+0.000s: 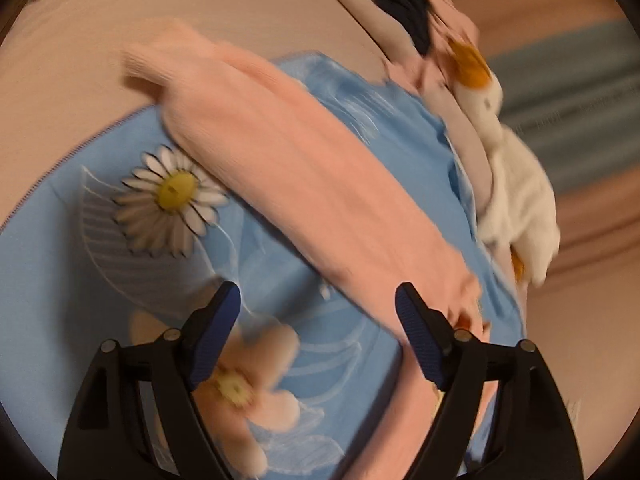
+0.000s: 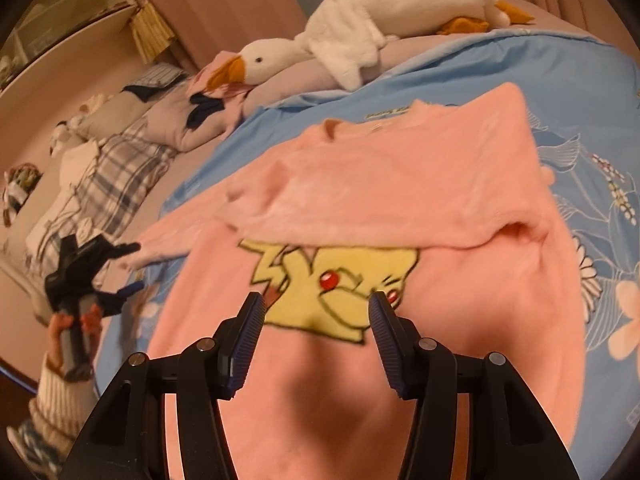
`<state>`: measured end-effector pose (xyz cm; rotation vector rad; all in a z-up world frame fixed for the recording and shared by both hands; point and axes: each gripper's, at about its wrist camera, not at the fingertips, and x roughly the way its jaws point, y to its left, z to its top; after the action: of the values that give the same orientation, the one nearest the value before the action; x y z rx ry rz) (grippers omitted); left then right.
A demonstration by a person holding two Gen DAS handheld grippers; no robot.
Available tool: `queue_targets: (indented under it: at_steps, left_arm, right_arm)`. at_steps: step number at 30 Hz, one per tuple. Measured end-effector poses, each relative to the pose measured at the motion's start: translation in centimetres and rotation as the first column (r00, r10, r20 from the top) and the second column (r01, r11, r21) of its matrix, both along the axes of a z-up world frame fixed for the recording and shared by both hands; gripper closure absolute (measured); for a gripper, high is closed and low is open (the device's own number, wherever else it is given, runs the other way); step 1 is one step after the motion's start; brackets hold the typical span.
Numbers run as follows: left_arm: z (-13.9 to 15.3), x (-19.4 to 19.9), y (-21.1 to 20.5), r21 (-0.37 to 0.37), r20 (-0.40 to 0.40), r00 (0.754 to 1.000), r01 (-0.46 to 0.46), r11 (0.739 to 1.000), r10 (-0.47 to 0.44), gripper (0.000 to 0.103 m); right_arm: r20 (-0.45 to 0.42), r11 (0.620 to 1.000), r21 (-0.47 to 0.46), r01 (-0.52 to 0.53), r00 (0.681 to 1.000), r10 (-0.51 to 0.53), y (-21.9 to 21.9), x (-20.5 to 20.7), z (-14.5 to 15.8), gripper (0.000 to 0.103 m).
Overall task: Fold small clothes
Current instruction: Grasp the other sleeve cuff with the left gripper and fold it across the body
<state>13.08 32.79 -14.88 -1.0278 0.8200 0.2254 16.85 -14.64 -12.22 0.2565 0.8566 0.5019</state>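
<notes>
A pink sweater [image 2: 400, 184] with a yellow cartoon print [image 2: 332, 288] lies flat on a blue flowered cover [image 2: 480, 64]. Its upper part is folded down across the chest, and one sleeve [image 2: 168, 236] stretches out to the left. My right gripper [image 2: 317, 304] hovers open just above the print, with nothing between its fingers. In the right wrist view my left gripper [image 2: 134, 266] is held by a hand at the cover's left edge, open, close to the sleeve's cuff. In the blurred left wrist view my left gripper [image 1: 316, 296] is open over the cover [image 1: 60, 280], with the pink sleeve [image 1: 300, 168] lying just beyond it.
A white plush goose [image 2: 360, 20] lies along the far edge of the bed, and shows at the right as the goose [image 1: 516, 184] in the left wrist view. Plaid bedding and pillows [image 2: 120, 152] with dark clothes are piled at the left. Curtains hang behind.
</notes>
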Motion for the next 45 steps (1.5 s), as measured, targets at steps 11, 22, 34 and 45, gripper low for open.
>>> queue_targets:
  at_steps: [11,22,34,45]
  left_arm:
    - [-1.3,2.9,4.4,-0.064,0.078,0.983,-0.159,0.985,0.164,0.024]
    - [1.3,5.3,3.5,0.151,0.019,0.995,-0.097,0.984,0.095,0.089]
    - [12.7,8.6,-13.3,0.479,0.163,0.92,0.242,0.844,-0.356,0.09]
    - [6.0,12.1,-33.8,0.619,-0.122,0.737,0.58,0.53,-0.664,0.077]
  right_arm:
    - [0.002,0.999,-0.02,-0.042,0.999,0.042,3.1,0.3,-0.3,0.049]
    - [-0.01,0.998,-0.044,-0.037,0.999,0.037,3.8,1.4,-1.3,0.049]
    - [0.012,0.995,0.028,0.095,0.995,-0.096,-1.6,0.7,0.1,0.049]
    - [-0.038,0.969,0.122,0.215,0.977,-0.212,-6.9,0.8,-0.9,0.049]
